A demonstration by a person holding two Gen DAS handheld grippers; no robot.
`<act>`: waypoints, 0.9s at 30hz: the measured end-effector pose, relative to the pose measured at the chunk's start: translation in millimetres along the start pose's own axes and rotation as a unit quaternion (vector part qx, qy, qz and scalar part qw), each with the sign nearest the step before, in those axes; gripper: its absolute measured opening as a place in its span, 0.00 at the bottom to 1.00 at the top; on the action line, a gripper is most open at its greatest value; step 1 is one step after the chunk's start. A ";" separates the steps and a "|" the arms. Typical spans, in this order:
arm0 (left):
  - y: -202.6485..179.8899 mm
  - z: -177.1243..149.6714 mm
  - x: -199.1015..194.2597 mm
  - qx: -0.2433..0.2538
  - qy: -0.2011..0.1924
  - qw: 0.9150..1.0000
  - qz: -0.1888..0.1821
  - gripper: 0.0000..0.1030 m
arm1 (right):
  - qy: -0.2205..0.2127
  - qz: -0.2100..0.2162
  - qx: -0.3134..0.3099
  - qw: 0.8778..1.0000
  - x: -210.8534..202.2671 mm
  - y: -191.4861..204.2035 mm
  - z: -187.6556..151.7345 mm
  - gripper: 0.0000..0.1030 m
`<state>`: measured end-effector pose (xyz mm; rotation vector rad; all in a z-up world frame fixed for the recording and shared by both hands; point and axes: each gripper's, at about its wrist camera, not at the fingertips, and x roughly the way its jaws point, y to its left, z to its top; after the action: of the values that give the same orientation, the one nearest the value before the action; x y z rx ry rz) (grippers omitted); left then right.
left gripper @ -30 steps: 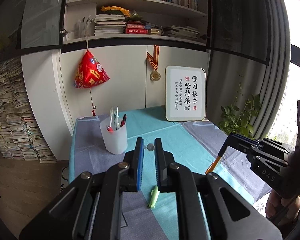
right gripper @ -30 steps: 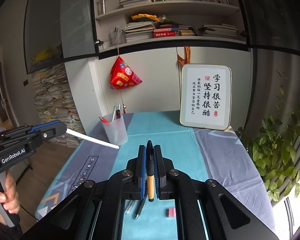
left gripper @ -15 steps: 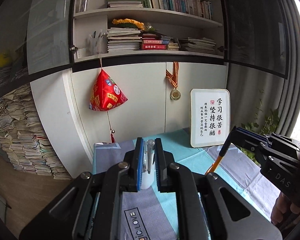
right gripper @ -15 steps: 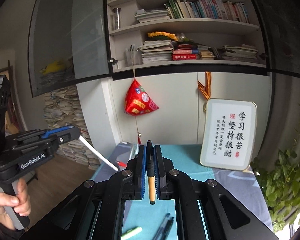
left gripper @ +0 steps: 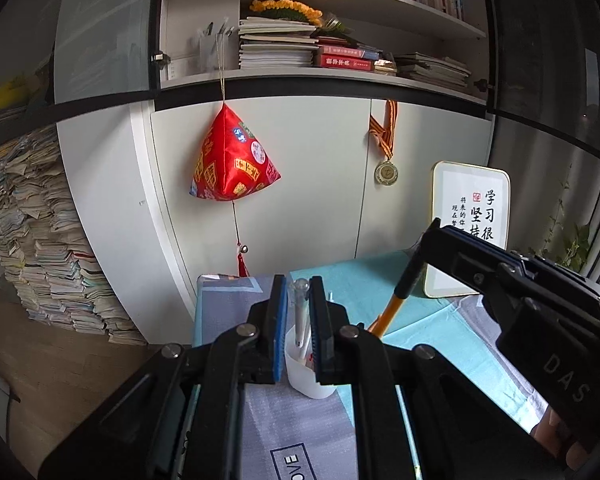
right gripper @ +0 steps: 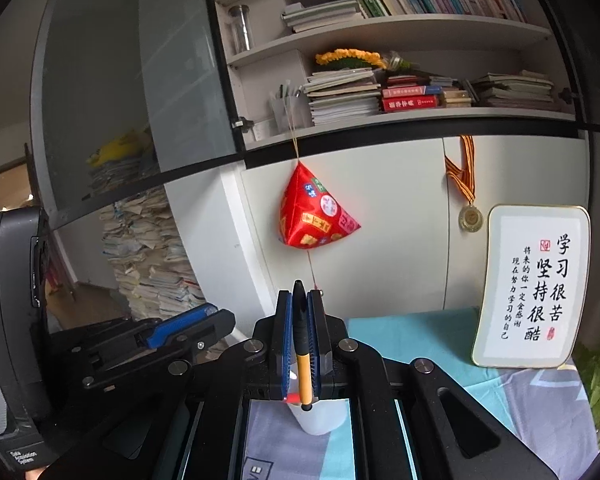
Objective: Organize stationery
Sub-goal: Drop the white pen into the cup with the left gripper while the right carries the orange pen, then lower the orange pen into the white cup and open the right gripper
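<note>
White cup [left gripper: 308,376] sitting on the desk [left gripper: 432,332], pens standing inside. Left hand-held gripper [left gripper: 298,292] clamping a clear pen [left gripper: 300,308] above it; right hand-held gripper [right gripper: 299,304] clamping an orange pen [right gripper: 302,372], tip hanging over the cup.

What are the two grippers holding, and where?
Left gripper pinches a clear pen near its top. Right gripper pinches an orange pen by its black upper part.

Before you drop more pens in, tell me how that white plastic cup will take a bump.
The white cup looks thin-walled and translucent, so probably light. It is taller than wide with pens sticking above its rim, so likely top-heavy and apt to tip if nudged high. It stands on a tablecloth, which may let it slide.
</note>
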<state>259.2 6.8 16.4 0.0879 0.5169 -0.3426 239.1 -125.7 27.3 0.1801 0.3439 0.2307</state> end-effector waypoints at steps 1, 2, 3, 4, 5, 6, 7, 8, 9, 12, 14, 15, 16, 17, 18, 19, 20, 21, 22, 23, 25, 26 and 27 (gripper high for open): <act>2.5 -1.4 3.6 -0.004 0.004 1.000 -0.003 0.08 | 0.000 -0.005 0.001 1.000 4.6 0.1 -2.9 0.08; 4.3 -2.6 6.9 -0.006 0.007 1.000 -0.004 0.08 | 0.000 -0.009 -0.002 1.000 8.5 0.6 -5.9 0.08; 4.9 -3.8 10.0 -0.005 0.010 1.000 -0.003 0.08 | 0.000 -0.016 -0.002 1.000 12.5 1.0 -8.5 0.08; 5.6 -5.3 12.7 -0.005 0.012 1.000 -0.002 0.08 | 0.002 -0.019 -0.004 1.000 17.5 1.2 -10.4 0.08; 6.4 -6.9 15.8 -0.005 0.014 1.000 -0.002 0.08 | 0.006 -0.020 -0.005 1.000 22.0 1.0 -12.2 0.08; 7.5 -8.4 19.5 -0.004 0.019 1.000 -0.003 0.08 | 0.008 -0.023 -0.003 1.000 26.2 0.6 -14.1 0.08; 8.9 -10.2 22.8 -0.008 0.022 1.000 -0.004 0.08 | 0.009 -0.028 -0.002 1.000 30.3 -0.7 -15.6 0.08; 10.3 -11.5 25.9 -0.011 0.026 1.000 -0.007 0.08 | 0.011 -0.029 -0.001 1.000 34.8 -1.4 -17.0 0.08; 11.6 -13.5 29.0 -0.013 0.031 0.999 -0.010 0.08 | 0.009 -0.034 0.000 0.999 37.5 -1.9 -18.1 0.08; 13.0 -18.7 37.3 -0.014 0.040 0.999 -0.011 0.08 | 0.018 -0.036 0.003 0.999 46.7 -3.6 -23.6 0.08; 14.2 -23.4 42.9 -0.016 0.047 0.999 -0.013 0.08 | 0.024 -0.037 0.005 0.999 51.3 -6.1 -29.7 0.08; 14.7 -25.0 44.2 -0.017 0.049 0.999 -0.015 0.08 | 0.025 -0.036 0.012 0.999 52.3 -9.0 -31.1 0.08; 14.8 -25.8 45.4 -0.018 0.050 0.998 -0.018 0.08 | 0.024 -0.036 0.020 0.999 52.6 -11.9 -30.7 0.08; 14.9 -25.8 46.1 -0.019 0.050 0.998 -0.018 0.08 | 0.023 -0.034 0.023 0.999 52.6 -13.0 -29.2 0.08; 15.1 -25.7 46.6 -0.019 0.050 0.998 -0.019 0.08 | 0.020 -0.034 0.024 0.999 51.7 -13.4 -26.4 0.08; 15.4 -25.2 46.6 -0.019 0.050 0.998 -0.020 0.08 | 0.017 -0.033 0.023 0.999 50.7 -12.5 -23.5 0.08; 16.3 -24.9 47.0 -0.021 0.050 0.998 -0.021 0.08 | 0.014 -0.031 0.021 0.999 49.7 -11.0 -19.6 0.08; 17.4 -24.7 47.4 -0.025 0.050 0.998 -0.025 0.08 | 0.008 -0.030 0.021 0.999 47.6 -9.3 -15.5 0.08; 18.3 -25.0 47.6 -0.027 0.051 0.998 -0.026 0.08 | 0.002 -0.028 0.020 0.999 45.4 -7.0 -12.0 0.08; 18.8 -25.6 48.6 -0.028 0.052 0.998 -0.025 0.08 | -0.003 -0.027 0.018 0.999 43.7 -4.7 -8.2 0.08; 19.6 -27.2 51.1 -0.030 0.058 0.997 -0.029 0.08 | -0.014 -0.032 0.012 0.999 41.6 0.0 -3.8 0.08; 20.1 -28.5 52.6 -0.031 0.060 0.997 -0.029 0.08 | -0.014 -0.033 0.008 0.999 43.0 1.5 -3.4 0.08; 20.5 -30.1 54.6 -0.031 0.064 0.997 -0.030 0.08 | -0.010 -0.034 0.007 0.999 45.9 1.9 -4.3 0.08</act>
<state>296.5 14.8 -37.0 0.0340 0.6572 -0.3806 279.3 -111.6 9.4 0.1849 0.3310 0.1584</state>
